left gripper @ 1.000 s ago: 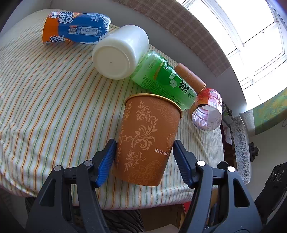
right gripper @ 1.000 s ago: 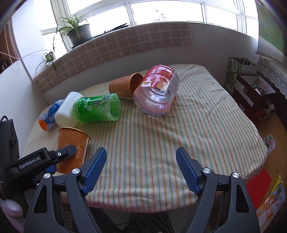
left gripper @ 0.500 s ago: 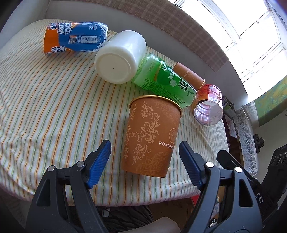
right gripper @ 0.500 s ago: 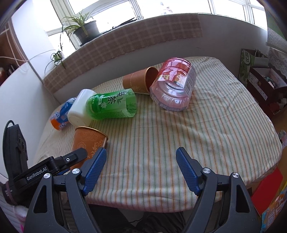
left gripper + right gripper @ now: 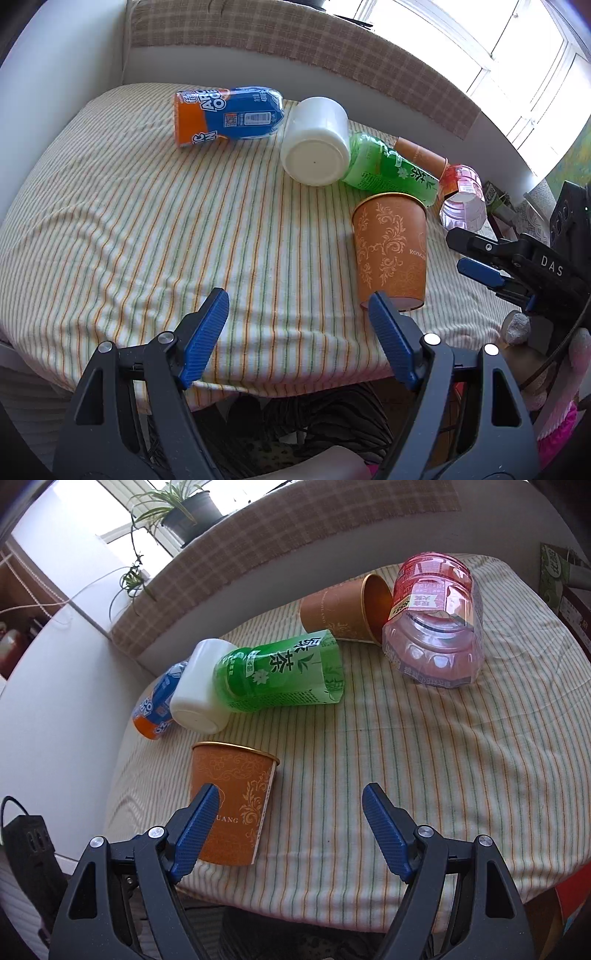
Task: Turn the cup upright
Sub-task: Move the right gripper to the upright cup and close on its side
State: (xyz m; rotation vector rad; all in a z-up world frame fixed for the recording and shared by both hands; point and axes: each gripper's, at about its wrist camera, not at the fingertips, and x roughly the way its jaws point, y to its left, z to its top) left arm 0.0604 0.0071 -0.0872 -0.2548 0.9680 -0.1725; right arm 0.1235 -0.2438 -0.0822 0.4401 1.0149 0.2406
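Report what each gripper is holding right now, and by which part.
Nothing. The left gripper and right gripper are both open; the upright cup stands free on the table.

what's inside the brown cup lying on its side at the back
The brown cup shows only a bare golden lining through its mouth. Its deeper end is hidden, and the pink jar covers part of the rim.

Second brown cup [image 5: 421,157] (lying behind green bottle [image 5: 388,171]) mostly hidden.

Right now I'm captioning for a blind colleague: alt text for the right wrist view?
An orange paper cup stands upright near the striped table's front edge, beside the open right gripper. Behind it lie a green bottle and a pink jar.
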